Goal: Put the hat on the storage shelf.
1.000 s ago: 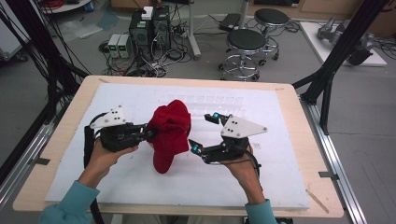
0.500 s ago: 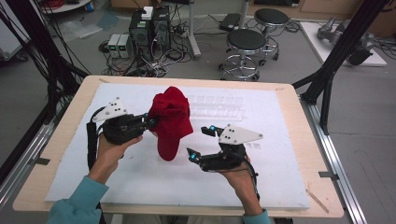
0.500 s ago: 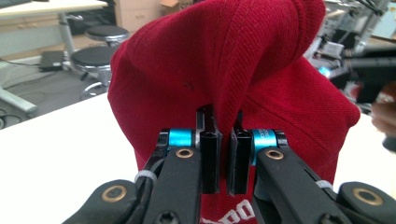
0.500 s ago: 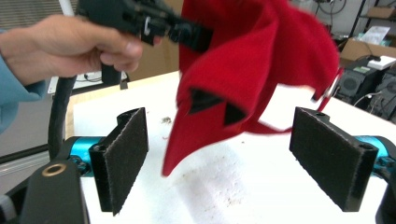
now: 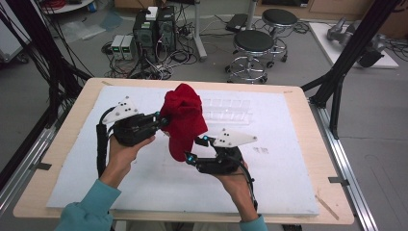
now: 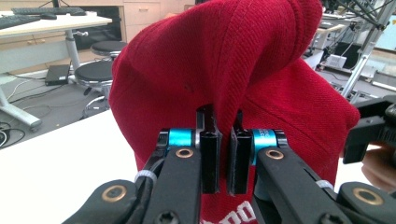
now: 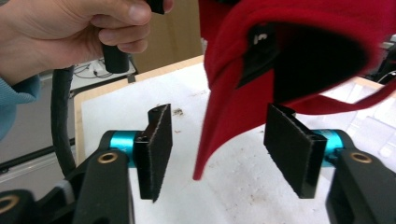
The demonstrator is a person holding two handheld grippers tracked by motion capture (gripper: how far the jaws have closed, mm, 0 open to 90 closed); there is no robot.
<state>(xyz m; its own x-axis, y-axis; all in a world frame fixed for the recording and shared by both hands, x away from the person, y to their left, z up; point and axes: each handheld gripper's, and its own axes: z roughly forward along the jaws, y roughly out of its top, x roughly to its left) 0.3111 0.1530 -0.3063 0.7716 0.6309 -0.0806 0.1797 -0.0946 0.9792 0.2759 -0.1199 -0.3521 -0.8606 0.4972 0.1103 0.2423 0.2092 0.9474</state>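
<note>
A red cap (image 5: 183,118) hangs in the air over the white mat (image 5: 288,173), brim pointing down. My left gripper (image 5: 161,121) is shut on a fold of the cap's fabric (image 6: 224,98), and white lettering shows at the cap's lower edge. My right gripper (image 5: 192,149) stands open just below and right of the cap. In the right gripper view the red brim (image 7: 219,121) dips between my two black pads (image 7: 156,144), touching neither, with the cap's dark inside above.
A clear plastic tray (image 5: 226,109) lies on the mat behind the cap. The wooden table edge (image 5: 308,130) frames the mat. Stools (image 5: 252,45), computer boxes (image 5: 154,29) and black frame posts (image 5: 346,62) stand beyond the table.
The left gripper has lifted the cap higher and a little to the right. The right gripper has dropped toward the near side and now sits under the cap's brim.
</note>
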